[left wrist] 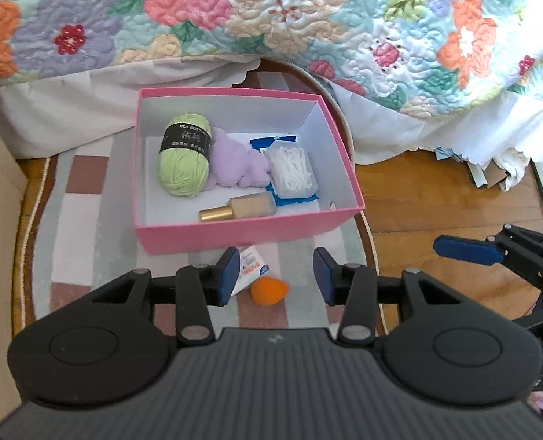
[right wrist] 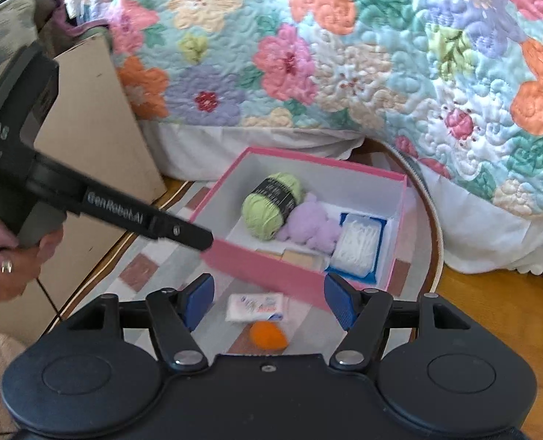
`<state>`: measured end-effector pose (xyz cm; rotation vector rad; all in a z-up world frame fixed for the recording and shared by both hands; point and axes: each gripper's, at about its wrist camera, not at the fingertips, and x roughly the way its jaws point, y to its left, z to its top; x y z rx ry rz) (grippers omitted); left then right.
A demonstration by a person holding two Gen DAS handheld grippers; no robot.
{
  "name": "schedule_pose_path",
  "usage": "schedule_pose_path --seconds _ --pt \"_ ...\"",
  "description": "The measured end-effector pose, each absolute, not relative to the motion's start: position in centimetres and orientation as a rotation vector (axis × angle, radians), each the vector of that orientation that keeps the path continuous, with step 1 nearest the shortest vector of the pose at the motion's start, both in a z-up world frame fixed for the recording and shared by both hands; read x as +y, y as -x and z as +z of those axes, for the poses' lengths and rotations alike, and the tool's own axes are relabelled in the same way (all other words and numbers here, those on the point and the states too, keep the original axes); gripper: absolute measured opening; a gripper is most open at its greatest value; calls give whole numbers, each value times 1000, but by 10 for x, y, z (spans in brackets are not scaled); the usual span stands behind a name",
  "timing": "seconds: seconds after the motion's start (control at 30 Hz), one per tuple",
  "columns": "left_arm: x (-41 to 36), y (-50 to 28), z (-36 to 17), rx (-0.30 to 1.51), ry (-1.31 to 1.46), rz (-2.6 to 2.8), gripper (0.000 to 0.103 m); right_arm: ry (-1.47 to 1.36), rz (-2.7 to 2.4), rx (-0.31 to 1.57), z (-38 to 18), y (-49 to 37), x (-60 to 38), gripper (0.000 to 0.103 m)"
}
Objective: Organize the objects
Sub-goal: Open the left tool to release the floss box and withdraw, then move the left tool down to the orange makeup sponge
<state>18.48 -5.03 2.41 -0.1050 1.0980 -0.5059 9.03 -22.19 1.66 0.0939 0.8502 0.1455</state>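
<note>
A pink box (left wrist: 234,234) (right wrist: 271,271) stands open on a checked rug. In it lie a green yarn ball (left wrist: 185,157) (right wrist: 271,209), a lilac plush (left wrist: 234,165) (right wrist: 309,227), a clear case of white sticks (left wrist: 293,172) (right wrist: 355,245) on a blue packet, and a gold-capped bottle (left wrist: 242,209) (right wrist: 300,258). In front of the box, on the rug, lie a small white packet (left wrist: 251,269) (right wrist: 255,306) and an orange egg-shaped sponge (left wrist: 269,290) (right wrist: 267,335). My left gripper (left wrist: 276,275) hangs open above them, holding nothing. My right gripper (right wrist: 269,302) is open and empty too, also above them.
A bed with a floral quilt (left wrist: 271,18) (right wrist: 381,73) overhangs behind the box. A cardboard box (right wrist: 99,139) stands at the left. Wooden floor (left wrist: 436,198) lies to the right of the oval rug (left wrist: 84,216). A person's hand (right wrist: 3,260) holds the left gripper's handle.
</note>
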Motion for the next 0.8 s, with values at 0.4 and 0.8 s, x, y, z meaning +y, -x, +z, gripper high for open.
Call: schedule_pose_path --seconds 0.4,0.8 --pt "-35 -128 20 1135 89 -558 50 84 215 871 51 -53 -176 86" --pt "-15 -111 -4 962 188 -541 51 108 206 761 10 -34 -168 93"
